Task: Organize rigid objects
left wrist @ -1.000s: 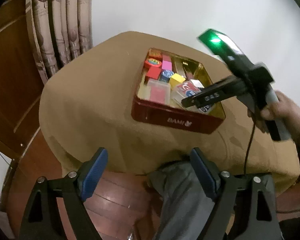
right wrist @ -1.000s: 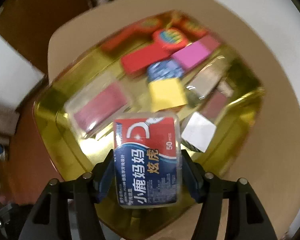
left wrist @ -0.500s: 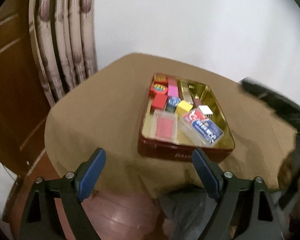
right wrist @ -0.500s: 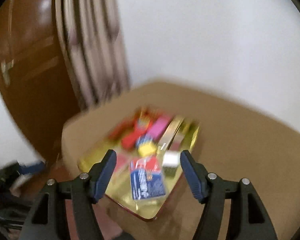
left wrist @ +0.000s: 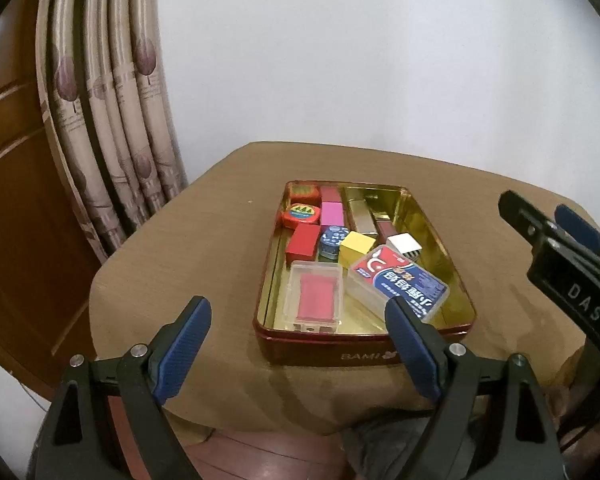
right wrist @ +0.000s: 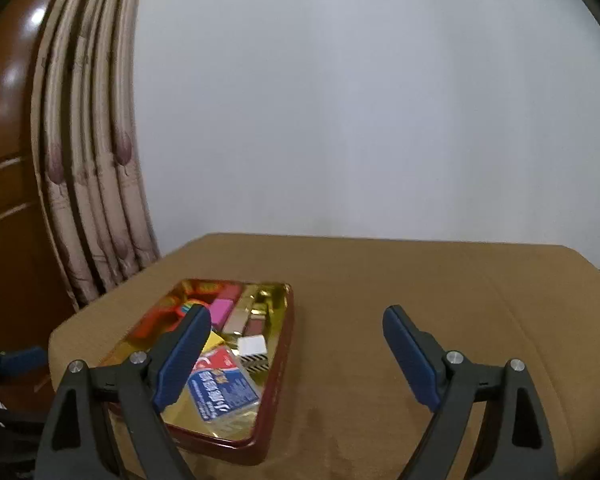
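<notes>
Red-walled, gold inside, the tin (left wrist: pixel 364 350) is seen on the table (left wrist: pixel 204 248), and every block is held within it; the floss box (left wrist: pixel 400 286) is propped at the tin's near right corner, beside the clear case (left wrist: pixel 316 296); both the left gripper (left wrist: pixel 298 346) and the right gripper (right wrist: pixel 296 354) are spread wide and nothing is gripped. If the tin is nudged, the tilted floss box could be tipped out.
</notes>
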The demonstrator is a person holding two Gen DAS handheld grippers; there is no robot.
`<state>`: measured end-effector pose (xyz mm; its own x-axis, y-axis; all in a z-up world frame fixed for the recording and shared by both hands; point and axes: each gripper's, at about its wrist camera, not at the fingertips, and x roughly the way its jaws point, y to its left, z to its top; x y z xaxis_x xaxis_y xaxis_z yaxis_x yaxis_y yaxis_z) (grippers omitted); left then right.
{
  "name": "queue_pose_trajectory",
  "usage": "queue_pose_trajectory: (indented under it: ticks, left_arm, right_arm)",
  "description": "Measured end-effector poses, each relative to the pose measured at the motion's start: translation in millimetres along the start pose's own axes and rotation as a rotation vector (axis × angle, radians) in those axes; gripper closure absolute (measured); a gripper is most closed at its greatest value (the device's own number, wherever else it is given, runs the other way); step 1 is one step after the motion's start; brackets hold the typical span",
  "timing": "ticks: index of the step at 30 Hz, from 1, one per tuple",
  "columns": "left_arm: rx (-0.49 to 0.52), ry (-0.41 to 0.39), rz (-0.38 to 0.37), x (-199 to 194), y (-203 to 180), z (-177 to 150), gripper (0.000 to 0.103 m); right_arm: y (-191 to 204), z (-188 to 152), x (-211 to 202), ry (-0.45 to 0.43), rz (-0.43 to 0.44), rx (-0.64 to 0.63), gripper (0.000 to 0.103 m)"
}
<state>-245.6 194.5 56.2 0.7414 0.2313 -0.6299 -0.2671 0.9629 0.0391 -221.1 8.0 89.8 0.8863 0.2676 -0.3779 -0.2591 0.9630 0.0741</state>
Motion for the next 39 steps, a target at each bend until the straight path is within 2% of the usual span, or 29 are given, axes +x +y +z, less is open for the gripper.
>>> queue_pose_trajectory:
  ticks: [9,15,19,23,39]
  left_arm:
    - [-0.044,0.008,-0.037,18,8,5,0.017]
    - [-0.02,-0.007,-0.026,23,5,7,0.017]
    - [-0.014,0.0,-0.03,26,5,8,0.008]
    - [-0.005,-0.031,-0.019,25,5,7,0.004]
    - [0.006,-0.067,-0.009,22,3,10,0.007]
  right_arm:
    - [11,-21,22,0.067,-0.045,-0.017,0.013]
    - [13,-24,18,0.046,-0.045,-0.017,0.013]
    - [15,-25,21,0.046,-0.045,-0.013,0.013]
    - [17,-27,23,0.049,-0.049,-0.02,0.013]
    - [17,-29,29,0.069,-0.051,-0.004,0.013]
